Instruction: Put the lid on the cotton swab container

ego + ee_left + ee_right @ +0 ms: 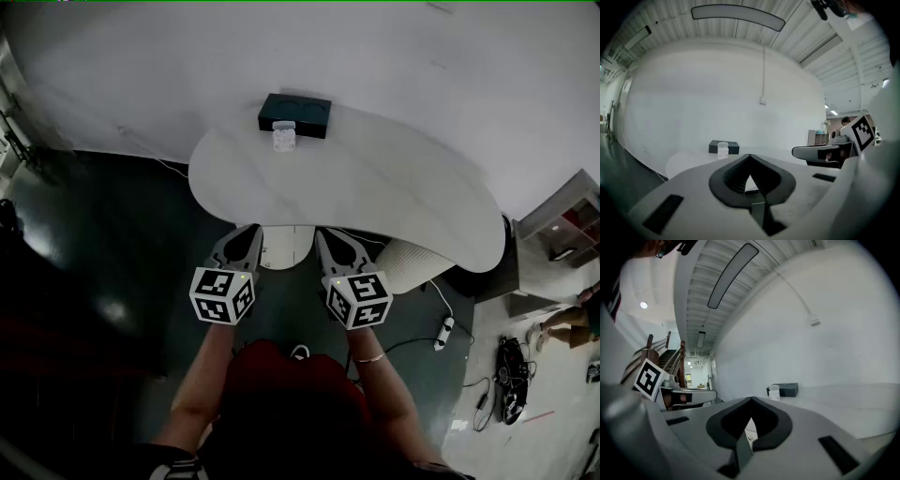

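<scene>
A small clear cotton swab container (284, 138) stands at the far edge of the white table (375, 187), just in front of a dark box (294, 114). I cannot pick out a separate lid. The left gripper (251, 229) and right gripper (323, 233) hover side by side over the table's near edge, well short of the container. Both have their jaws shut with nothing between them. In the left gripper view the container (723, 149) sits far beyond the left gripper (750, 155). In the right gripper view the container (774, 393) lies far past the right gripper (751, 399).
The dark box (733, 147) backs onto a white wall. A white power strip (444, 333) and cables lie on the dark floor to the right. A shelf unit (567, 220) stands at the far right, with a person's legs (567, 321) below it.
</scene>
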`<state>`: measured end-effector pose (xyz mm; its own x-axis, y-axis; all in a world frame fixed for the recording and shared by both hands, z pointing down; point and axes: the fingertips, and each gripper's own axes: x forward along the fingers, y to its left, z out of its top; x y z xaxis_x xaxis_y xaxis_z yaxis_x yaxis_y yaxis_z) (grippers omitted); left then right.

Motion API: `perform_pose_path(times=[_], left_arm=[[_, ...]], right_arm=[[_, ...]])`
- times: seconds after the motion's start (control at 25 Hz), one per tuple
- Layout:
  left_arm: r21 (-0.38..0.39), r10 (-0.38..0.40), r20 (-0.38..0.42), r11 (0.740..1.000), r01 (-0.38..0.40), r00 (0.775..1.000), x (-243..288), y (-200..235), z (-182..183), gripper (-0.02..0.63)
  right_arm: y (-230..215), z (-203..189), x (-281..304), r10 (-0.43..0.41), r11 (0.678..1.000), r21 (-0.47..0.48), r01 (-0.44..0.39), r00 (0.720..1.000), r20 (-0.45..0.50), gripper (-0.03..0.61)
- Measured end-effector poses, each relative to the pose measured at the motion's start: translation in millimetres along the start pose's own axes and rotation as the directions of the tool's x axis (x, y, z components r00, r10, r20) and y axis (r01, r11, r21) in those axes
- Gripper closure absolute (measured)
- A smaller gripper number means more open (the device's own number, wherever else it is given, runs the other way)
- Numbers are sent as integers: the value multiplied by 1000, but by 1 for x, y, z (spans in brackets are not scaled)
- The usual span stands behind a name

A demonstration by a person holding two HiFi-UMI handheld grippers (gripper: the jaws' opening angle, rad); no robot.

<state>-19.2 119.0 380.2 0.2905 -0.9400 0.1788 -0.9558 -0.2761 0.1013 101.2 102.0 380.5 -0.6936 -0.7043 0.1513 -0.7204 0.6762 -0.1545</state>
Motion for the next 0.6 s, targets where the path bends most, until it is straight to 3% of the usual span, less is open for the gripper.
perform_pose_path(times=[0.32,0.6], left_arm=[[0,-29,17,1000,29,999,4,-3,6,589],[0,-6,7,1000,6,1000,6,5,6,588]], right_arm=[[2,-1,1,46,999,23,-46,999,3,563],[-7,2,1,37,999,-2,-37,999,4,561]])
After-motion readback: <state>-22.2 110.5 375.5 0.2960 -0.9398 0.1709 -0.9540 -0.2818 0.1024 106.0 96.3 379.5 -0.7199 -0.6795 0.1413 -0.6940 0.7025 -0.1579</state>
